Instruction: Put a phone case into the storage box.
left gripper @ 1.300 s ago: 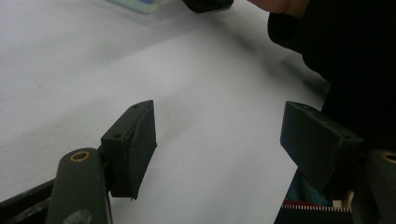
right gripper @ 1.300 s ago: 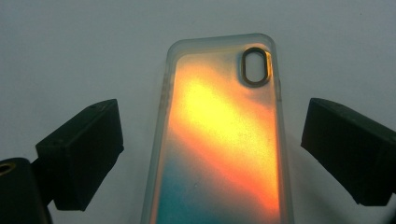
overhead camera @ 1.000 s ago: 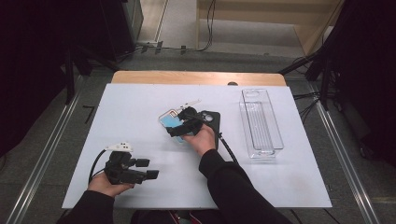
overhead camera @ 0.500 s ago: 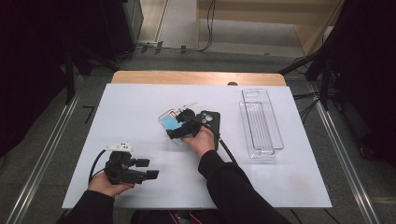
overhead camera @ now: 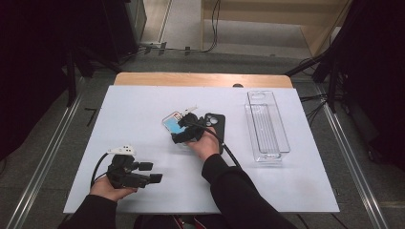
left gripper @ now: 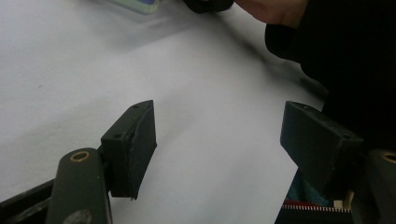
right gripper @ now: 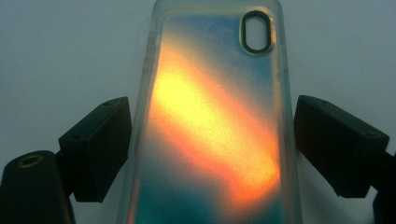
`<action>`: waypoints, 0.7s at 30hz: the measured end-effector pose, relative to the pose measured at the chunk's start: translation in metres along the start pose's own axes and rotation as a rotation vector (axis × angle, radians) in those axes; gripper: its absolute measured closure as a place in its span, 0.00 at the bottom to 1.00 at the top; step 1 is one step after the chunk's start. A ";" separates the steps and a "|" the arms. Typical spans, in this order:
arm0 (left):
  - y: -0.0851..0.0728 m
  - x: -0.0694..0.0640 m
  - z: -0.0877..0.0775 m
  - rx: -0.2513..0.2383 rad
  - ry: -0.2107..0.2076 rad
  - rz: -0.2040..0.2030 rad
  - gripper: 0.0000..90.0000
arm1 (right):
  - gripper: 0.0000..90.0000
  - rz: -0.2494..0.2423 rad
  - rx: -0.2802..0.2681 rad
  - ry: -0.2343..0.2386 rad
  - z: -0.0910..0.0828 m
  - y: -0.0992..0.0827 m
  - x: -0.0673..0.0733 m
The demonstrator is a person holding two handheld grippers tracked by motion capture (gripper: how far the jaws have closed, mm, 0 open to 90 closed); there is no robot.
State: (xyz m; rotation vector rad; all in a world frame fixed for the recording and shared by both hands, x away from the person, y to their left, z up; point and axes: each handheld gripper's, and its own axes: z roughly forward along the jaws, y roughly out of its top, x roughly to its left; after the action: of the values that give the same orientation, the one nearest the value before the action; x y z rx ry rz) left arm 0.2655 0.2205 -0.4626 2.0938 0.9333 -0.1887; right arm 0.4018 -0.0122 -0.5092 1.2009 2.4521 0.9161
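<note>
A clear phone case with an orange and blue sheen lies flat on the white table, camera hole at its far end. My right gripper straddles it. Its jaws have just been closing with the case between them, and a thin gap still shows on the left side. In the high view the case lies at the table's middle under the right gripper. A black phone lies just right of that hand. My left gripper rests near the front left, open over bare table.
A long clear plastic tray stands at the right of the white table top. A wooden strip edges the far side. The right forearm's dark sleeve crosses the front middle.
</note>
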 end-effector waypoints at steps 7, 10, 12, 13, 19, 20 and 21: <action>0.000 0.000 0.000 -0.001 0.001 0.000 0.30 | 0.13 -0.011 0.000 -0.016 0.001 0.000 0.002; 0.000 0.000 0.000 -0.001 0.001 0.001 0.30 | 0.14 -0.010 0.000 -0.021 0.001 -0.001 0.003; 0.000 0.000 0.000 0.000 0.001 0.001 0.30 | 0.14 -0.010 0.000 -0.021 0.001 -0.001 0.003; 0.000 0.000 0.000 0.000 0.002 0.000 0.30 | 0.15 -0.007 0.000 -0.022 0.000 -0.001 0.003; 0.000 0.000 0.000 -0.001 0.002 -0.001 0.30 | 0.16 -0.005 -0.007 -0.019 0.000 -0.002 0.003; 0.000 0.000 0.000 -0.001 0.002 -0.001 0.30 | 0.16 -0.005 -0.007 -0.019 0.000 -0.002 0.003; 0.000 0.000 0.000 -0.002 0.001 -0.001 0.30 | 0.17 -0.002 -0.008 -0.017 0.000 -0.002 0.003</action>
State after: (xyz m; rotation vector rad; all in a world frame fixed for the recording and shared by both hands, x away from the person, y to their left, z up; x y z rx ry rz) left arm 0.2652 0.2203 -0.4623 2.0915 0.9353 -0.1871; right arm 0.3990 -0.0111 -0.5099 1.1991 2.4331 0.9104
